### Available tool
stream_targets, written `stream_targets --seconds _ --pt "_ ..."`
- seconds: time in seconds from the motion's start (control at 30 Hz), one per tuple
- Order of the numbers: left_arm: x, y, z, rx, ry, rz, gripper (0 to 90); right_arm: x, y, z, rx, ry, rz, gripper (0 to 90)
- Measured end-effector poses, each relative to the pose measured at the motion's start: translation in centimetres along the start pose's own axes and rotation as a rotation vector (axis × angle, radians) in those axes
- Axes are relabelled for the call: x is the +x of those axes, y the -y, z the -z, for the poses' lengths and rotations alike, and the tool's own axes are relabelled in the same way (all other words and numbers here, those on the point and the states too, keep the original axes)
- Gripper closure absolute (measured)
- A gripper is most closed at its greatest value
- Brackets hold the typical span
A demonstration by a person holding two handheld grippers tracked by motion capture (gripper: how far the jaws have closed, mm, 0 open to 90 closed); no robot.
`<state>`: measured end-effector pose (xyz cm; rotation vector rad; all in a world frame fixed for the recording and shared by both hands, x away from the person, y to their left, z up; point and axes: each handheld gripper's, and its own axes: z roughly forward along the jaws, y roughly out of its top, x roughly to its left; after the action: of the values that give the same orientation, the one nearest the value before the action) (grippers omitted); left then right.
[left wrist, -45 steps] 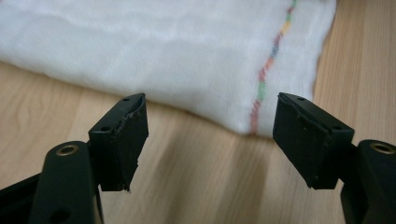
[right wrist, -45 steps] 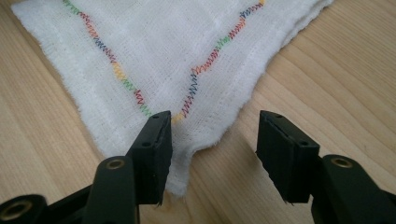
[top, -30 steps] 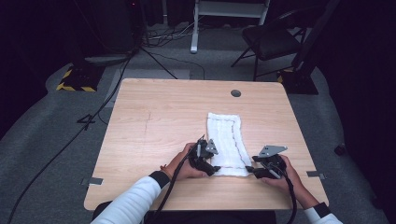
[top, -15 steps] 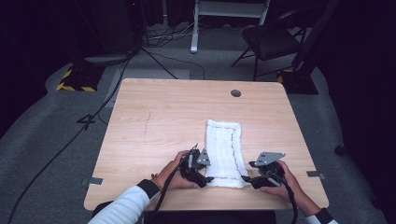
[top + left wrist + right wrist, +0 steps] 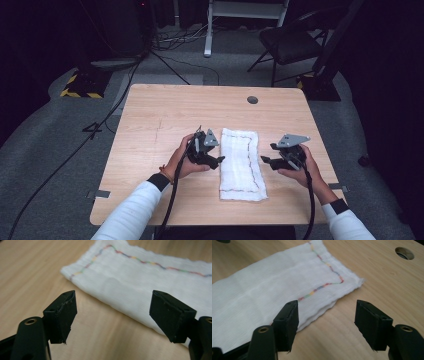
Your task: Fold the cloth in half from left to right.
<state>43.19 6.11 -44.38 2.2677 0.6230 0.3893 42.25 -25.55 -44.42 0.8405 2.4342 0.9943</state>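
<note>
Flanking the folded white cloth (image 5: 241, 165) at centre frame, the left gripper (image 5: 212, 160) and right gripper (image 5: 267, 161) hang spread and empty, seemingly poised for another fold.

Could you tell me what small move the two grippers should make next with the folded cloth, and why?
Probably bring both down onto the short near edge of the white cloth. It lies flat as a long folded strip, and the left gripper and right gripper hang open on either side of it, holding nothing, so another fold looks likely.
</note>
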Motion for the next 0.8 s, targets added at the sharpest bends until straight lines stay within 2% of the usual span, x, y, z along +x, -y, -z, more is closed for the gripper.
stream_targets --seconds 0.03,0.07,0.23,0.33,0.37,0.43,0.47,0.53,0.6,0.67,0.7,0.8 --pt "0.4 -0.2 -0.1 0.003 -0.017 -0.007 22.8 -0.8 -0.7 -0.9 0.002 0.009 -0.011 36.4" --pt "0.7 -0.4 -0.3 0.005 -0.026 -0.005 22.8 -0.8 -0.7 -0.9 0.002 0.009 -0.011 36.4" --pt "2.3 -1.4 -1.4 -0.016 -0.032 0.043 22.9 -2.2 -2.2 -2.8 0.006 0.035 -0.016 37.2" --pt "2.9 -2.0 -2.8 0.011 -0.050 0.040 23.0 -2.9 -2.9 -4.0 0.022 0.042 -0.024 37.3" --pt "3.1 -2.2 -3.4 0.021 -0.058 0.036 22.9 -3.5 -3.3 -4.8 0.021 0.040 -0.042 37.9" --pt "3.5 -2.7 -4.5 0.041 -0.074 0.033 22.9 -3.7 -3.4 -5.2 0.017 0.042 -0.046 38.2" --pt "3.7 -2.8 -4.9 0.040 -0.078 0.039 23.0 -4.1 -3.7 -6.0 0.021 0.034 -0.069 38.1" --pt "4.4 -3.1 -6.1 0.050 -0.074 0.069 23.2 -4.2 -3.8 -6.5 0.026 0.034 -0.075 38.4" --pt "4.9 -3.1 -7.2 0.063 -0.087 0.082 23.4 -4.6 -4.0 -7.9 0.046 0.031 -0.091 38.2" --pt "5.4 -2.9 -8.2 0.080 -0.080 0.112 23.2 -4.7 -3.9 -8.2 0.046 0.026 -0.099 38.2" --pt "5.6 -2.8 -8.7 0.086 -0.078 0.127 23.1 -4.9 -3.8 -9.0 0.059 0.010 -0.122 37.5" --pt "6.1 -2.3 -9.7 0.099 -0.065 0.169 22.4 -5.0 -3.6 -9.5 0.078 0.010 -0.127 36.6"
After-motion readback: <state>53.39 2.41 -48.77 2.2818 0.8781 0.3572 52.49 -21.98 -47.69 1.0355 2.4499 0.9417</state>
